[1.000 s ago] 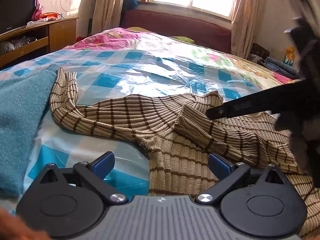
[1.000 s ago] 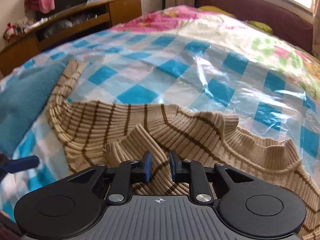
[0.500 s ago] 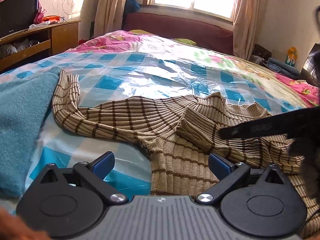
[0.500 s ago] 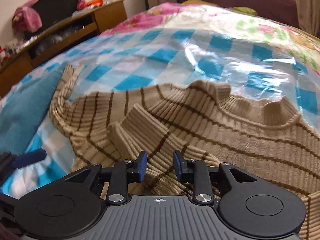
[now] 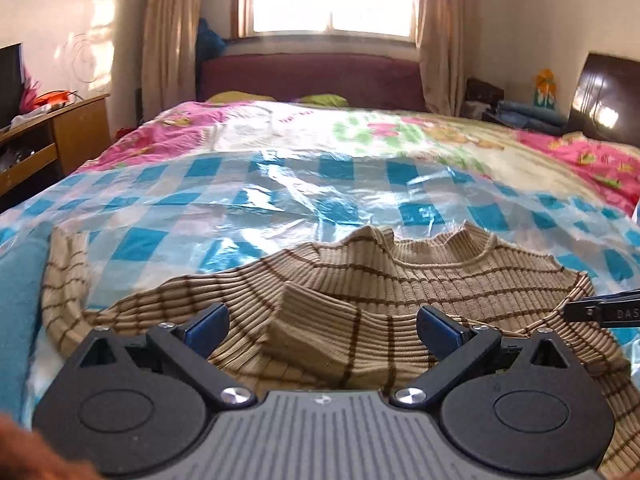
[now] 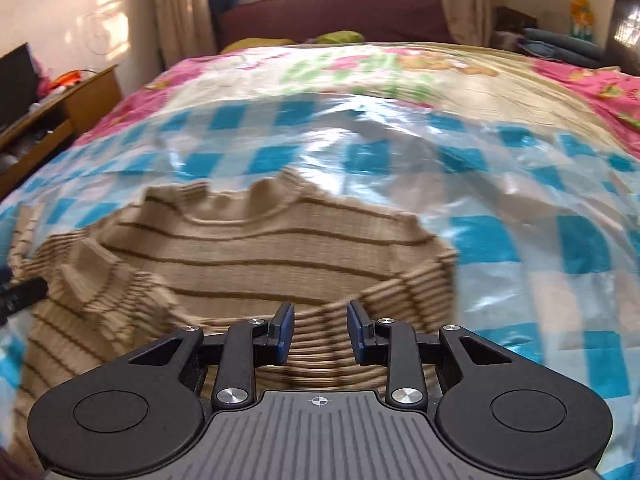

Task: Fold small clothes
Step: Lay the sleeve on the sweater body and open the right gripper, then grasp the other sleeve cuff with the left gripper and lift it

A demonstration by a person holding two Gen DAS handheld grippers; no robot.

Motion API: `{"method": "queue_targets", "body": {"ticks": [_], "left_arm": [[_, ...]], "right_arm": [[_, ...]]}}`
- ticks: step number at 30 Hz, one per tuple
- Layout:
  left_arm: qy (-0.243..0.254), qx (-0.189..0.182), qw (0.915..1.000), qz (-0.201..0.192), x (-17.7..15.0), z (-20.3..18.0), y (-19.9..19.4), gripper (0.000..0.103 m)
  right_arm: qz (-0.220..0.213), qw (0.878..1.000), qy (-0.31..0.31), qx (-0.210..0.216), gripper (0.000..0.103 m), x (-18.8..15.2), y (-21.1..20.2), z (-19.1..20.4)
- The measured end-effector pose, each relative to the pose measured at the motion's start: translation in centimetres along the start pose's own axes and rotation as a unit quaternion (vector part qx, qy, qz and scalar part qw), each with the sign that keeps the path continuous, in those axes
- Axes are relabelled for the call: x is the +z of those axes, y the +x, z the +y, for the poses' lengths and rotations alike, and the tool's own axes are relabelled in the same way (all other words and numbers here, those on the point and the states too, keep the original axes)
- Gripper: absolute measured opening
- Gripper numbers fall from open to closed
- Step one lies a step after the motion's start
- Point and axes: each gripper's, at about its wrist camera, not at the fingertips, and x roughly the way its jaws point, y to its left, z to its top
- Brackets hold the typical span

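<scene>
A tan ribbed sweater [image 5: 420, 280] with thin brown stripes is being seen lying on the bed [image 5: 360, 148], spread over a shiny sheet of blue-and-white checked plastic [image 5: 280, 204], its collar pointing toward the window end. One sleeve is being shown stretched out to the left across the plastic toward a blue towel [image 5: 16, 300] at the bed's left edge, and a folded cuff is lying on top of the body of the garment. The left claw [image 5: 322, 326] is being held over the near part of the sweater with its blue-padded fingers [image 5: 208, 326] standing wide apart, nothing being gripped between them. The right claw [image 6: 320, 334] is being held over the sweater's right side, where the other sleeve is lying folded across the body; its jaws are standing partly apart, with ribbed knit visible in the gap, and no cloth is being pinched by the pads. A tip of the right claw is being caught at the right edge of the left wrist view, just above the sweater's shoulder. The right wrist view is being blurred.
</scene>
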Motion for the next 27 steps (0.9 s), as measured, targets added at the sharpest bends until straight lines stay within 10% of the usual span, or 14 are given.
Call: {"method": "queue_targets", "body": {"ticks": [5,10,17,27], "left_arm": [[0.041,0.071,0.9942,0.07,-1.2,-0.1,4.7,0.099],[0.011,0.062,0.9948,0.08,-2.6,1.7,4.7,0.101],[0.006,0.067,0.9948,0.077,-2.6,2.1,4.5,0.101],[-0.002,0.067,0.9957,0.064,-3.3,2.6,4.1,0.101]], "right_arm": [[0.007,0.999,0.031,-0.043,0.024,-0.3,1.1,-2.9],[-0.008,0.999,0.0,-0.049,0.028,-0.3,-0.2,-2.0],[-0.003,0.985,-0.159,0.063,0.029,0.4,0.1,4.4],[0.053,0.946,-0.296,0.117,0.03,1.0,2.2,8.2]]}}
